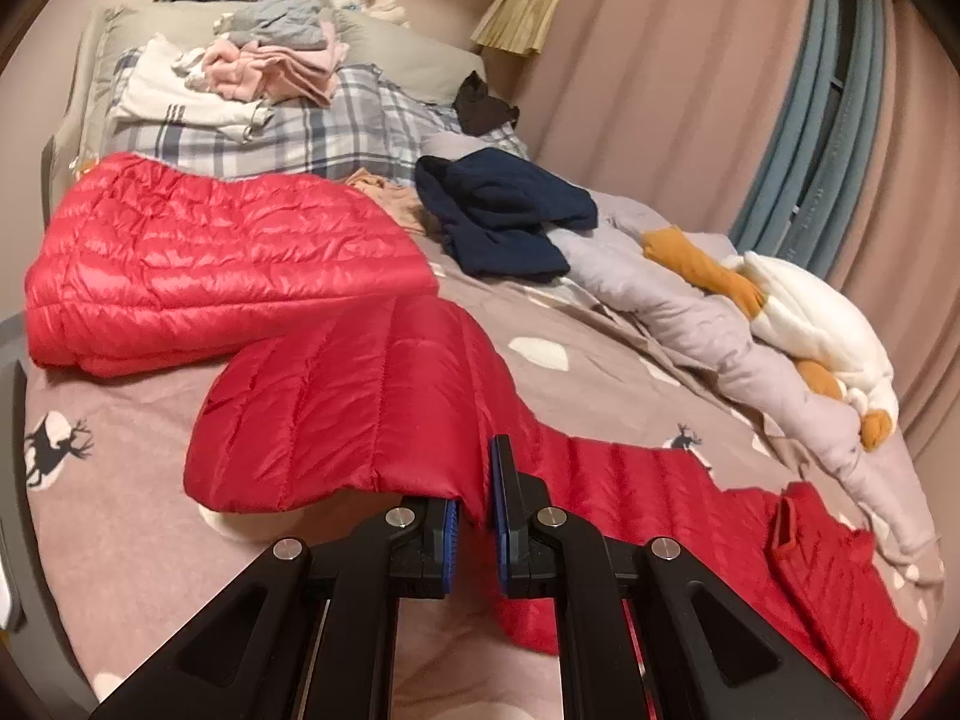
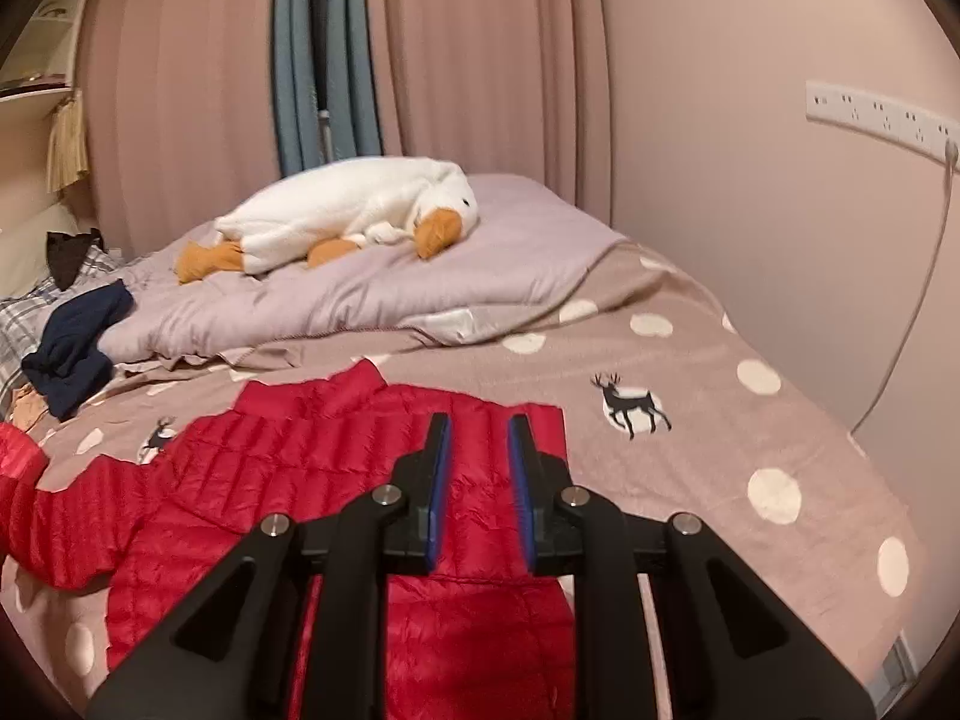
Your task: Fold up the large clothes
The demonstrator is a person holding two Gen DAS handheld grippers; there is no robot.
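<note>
Left gripper (image 1: 474, 507) is clamped on an edge of the red down jacket (image 1: 336, 414), holding that fold lifted off the bed (image 1: 600, 372) so it drapes up and away from the pads, towards a second red jacket (image 1: 204, 264) lying flat further back. Right gripper (image 2: 478, 468) hangs over the jacket's body (image 2: 360, 480) near the collar, jaws a narrow gap apart with nothing between them; it looks clear of the fabric, though the view is soft there. The jacket's long axis runs across the bed between the two grippers, from the lifted end at the left one to the collar end under the right one. My read: left carries the fold over; right is nearer the collar and best placed to pin it.
</note>
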